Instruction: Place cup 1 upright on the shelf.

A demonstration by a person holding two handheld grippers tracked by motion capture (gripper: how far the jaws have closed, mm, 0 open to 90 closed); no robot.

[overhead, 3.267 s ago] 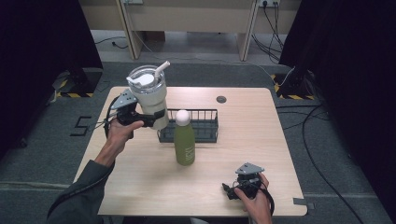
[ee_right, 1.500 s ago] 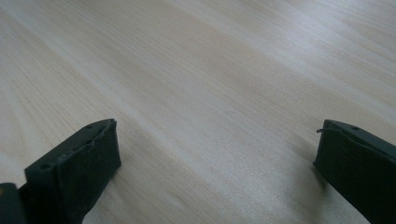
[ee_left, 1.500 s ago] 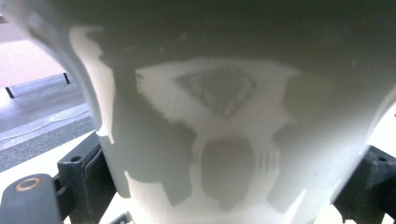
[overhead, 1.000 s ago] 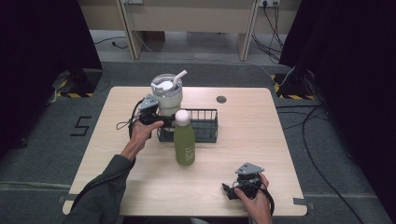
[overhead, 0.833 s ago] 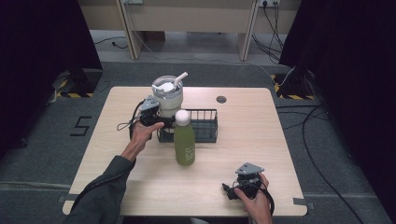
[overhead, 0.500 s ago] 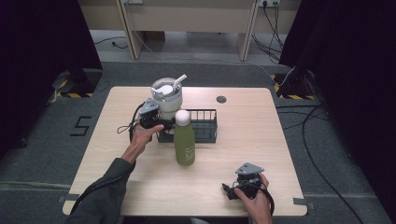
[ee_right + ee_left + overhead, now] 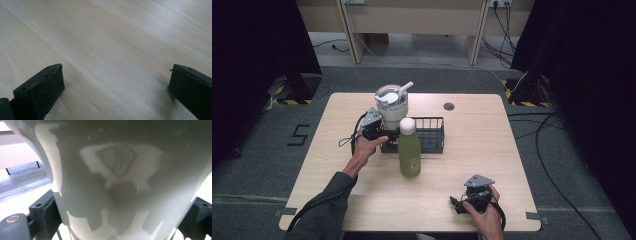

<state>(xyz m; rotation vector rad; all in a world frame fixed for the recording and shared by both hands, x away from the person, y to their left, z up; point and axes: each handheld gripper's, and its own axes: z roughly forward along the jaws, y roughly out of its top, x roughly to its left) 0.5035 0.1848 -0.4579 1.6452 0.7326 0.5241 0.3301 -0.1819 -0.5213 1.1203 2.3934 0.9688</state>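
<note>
High view, from the left: the left hand-held gripper is at the back left of the counter, its jaws set on either side of the white tumbler, a tall cup with a clear lid and a white straw. In the left gripper view the tumbler's printed wall sits between the two black jaws, which stand against it on both sides, so the gripper is clamped on the cup. The tumbler stands at the left end of the black wire basket; whether its base is inside the basket, on its rim or just behind it I cannot tell. Just in front of the basket stands a green bottle with a white cap, upright and free.

At the near right edge, the right hand-held gripper rests low over bare wood, jaws spread wide with nothing between them.

The step in hand appears to be placing the tumbler at the basket. The next move likely calls for settling it upright so the straw and lid stay level, then easing the jaws apart and backing away without nudging the bottle close by.
</note>
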